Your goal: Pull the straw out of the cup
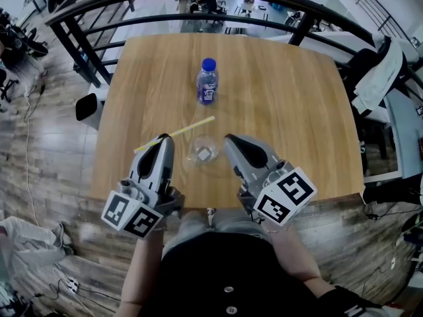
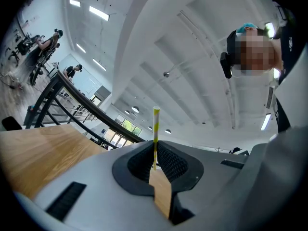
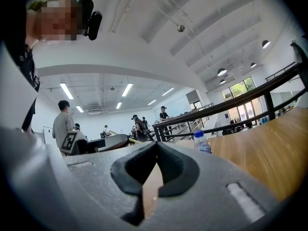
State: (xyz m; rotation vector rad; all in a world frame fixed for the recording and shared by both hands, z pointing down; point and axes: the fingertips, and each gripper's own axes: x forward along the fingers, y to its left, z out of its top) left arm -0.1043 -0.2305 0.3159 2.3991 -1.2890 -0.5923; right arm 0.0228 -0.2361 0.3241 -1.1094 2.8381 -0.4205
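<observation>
- Head view: the straw [image 1: 192, 127] — thin, striped yellow and white — slants above the worktop [image 1: 284, 98], apparently free of the clear cup [image 1: 203, 154] just beside it.
- Left gripper view: the left gripper [image 2: 155, 150] fingers pinch the straw near one end.
- Right gripper [image 3: 155, 148] fingers are closed on nothing, near the cup.
- Technique: grip firmly and carry the straw off without tipping the light cup.

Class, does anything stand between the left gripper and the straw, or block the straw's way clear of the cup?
Nothing visible does. The left gripper has its jaws shut on the straw, which appears to lie outside the cup. The bottle stands apart, farther back on the table.
</observation>
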